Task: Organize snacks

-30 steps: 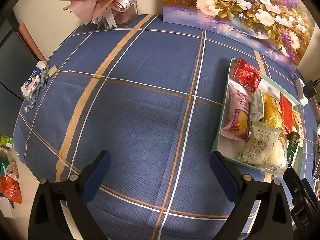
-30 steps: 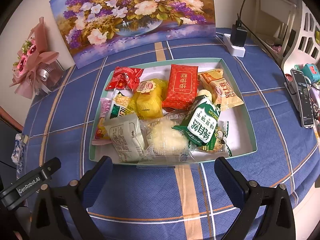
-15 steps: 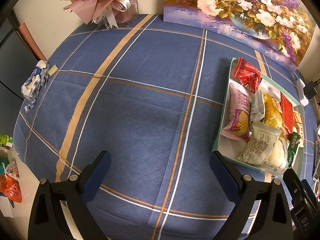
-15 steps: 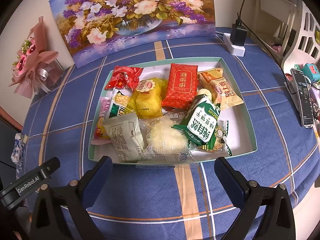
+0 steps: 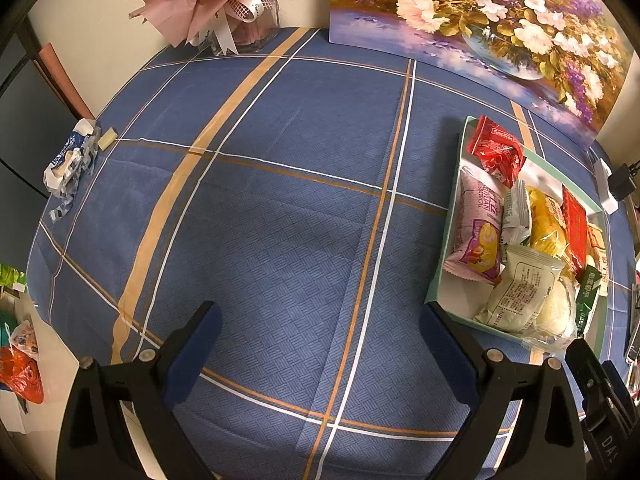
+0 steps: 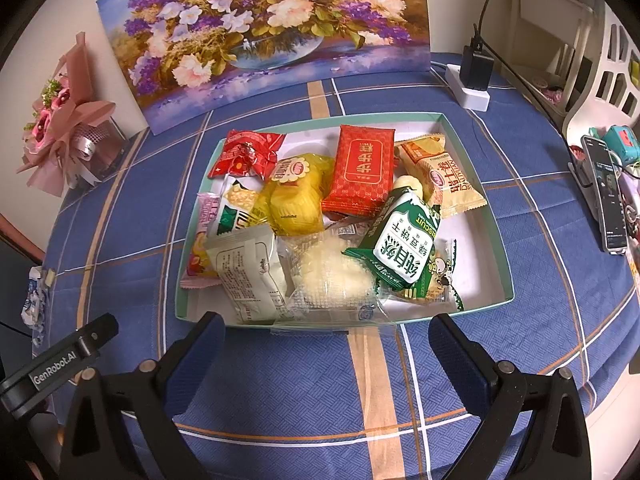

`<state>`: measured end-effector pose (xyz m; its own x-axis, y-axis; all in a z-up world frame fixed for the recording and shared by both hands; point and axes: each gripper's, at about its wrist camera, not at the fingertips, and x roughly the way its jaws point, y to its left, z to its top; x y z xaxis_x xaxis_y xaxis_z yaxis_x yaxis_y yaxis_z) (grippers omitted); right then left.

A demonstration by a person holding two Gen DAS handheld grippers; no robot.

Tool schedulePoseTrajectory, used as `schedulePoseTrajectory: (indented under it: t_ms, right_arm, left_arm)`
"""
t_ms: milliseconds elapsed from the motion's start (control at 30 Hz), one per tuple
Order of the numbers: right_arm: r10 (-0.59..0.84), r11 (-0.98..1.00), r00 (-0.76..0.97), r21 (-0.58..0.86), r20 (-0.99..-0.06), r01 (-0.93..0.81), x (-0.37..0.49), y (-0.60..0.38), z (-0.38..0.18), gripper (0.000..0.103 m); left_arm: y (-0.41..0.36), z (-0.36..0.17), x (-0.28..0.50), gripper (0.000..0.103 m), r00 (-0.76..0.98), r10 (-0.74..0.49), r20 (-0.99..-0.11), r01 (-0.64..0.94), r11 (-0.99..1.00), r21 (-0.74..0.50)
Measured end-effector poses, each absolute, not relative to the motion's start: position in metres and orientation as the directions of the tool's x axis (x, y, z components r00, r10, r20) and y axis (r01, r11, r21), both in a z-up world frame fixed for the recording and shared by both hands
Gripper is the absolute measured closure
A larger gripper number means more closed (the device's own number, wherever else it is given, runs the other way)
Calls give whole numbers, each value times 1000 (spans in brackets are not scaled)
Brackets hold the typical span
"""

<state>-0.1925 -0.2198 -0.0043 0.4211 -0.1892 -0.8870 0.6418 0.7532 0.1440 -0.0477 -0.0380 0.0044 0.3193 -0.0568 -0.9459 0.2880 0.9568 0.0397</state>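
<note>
left hand-held gripper (image 5: 318, 344): spread, empty, over bare blue plaid counter (image 5: 280, 200)
right hand-held gripper (image 6: 326, 354): spread, empty, at near rim of tray
snacks: piled in shallow teal cardboard tray (image 6: 494, 216), frame centre; clear wrapper (image 6: 332, 280) overhangs near edge

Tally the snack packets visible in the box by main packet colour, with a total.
Red: 2, small wrapper, flat packet
Yellow/orange: 2
Green: 2
Pink: 1
White: 1
Clear: 1
Total: 9 clearly visible; others partly hidden.
</note>
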Motion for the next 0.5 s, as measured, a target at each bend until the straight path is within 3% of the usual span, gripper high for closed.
schedulePoseTrajectory:
  t_ms: [500]
  right_arm:
    - [-188,752,415,141,-890,643,-193,-220,-7,0]
  left_arm:
    - [-38,3,-47,4,312,-55,-948,287,957,38]
